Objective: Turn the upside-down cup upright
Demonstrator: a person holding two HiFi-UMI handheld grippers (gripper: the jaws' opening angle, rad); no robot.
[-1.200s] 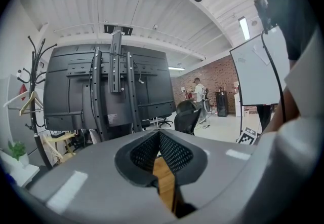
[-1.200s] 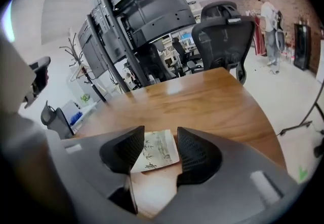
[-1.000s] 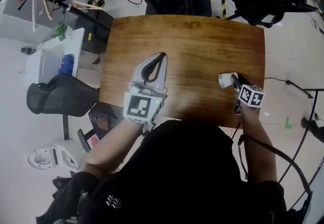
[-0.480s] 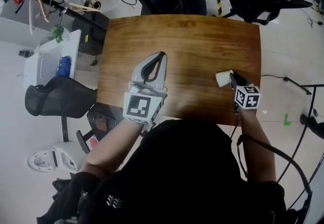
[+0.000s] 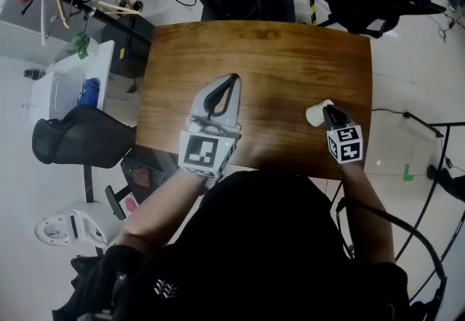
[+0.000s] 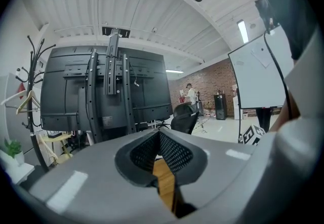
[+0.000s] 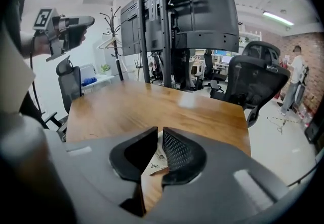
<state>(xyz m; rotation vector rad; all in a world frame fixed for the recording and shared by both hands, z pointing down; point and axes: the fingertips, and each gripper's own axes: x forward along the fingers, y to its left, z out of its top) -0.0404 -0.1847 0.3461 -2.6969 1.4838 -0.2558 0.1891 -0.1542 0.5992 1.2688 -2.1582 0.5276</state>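
Right gripper view shows mesh-padded right claw point(image 7: 158, 131) closing on thin-walled white cup point(image 7: 157, 159); left claw point(image 6: 158, 134) pressed together.

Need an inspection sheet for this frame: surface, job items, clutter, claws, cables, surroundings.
Surface: wooden table, bare apart from the cup.
Job's things: white paper cup near the table's right edge; which way up it is cannot be told from above.
Clutter: nothing seen on the table.
Grippers: right claw closing, pads on the cup's wall; left claw shut, empty, over the table's left half.
Cables: black cable looping from the right arm.
Surroundings: office chair, white side table, dark screen stand.
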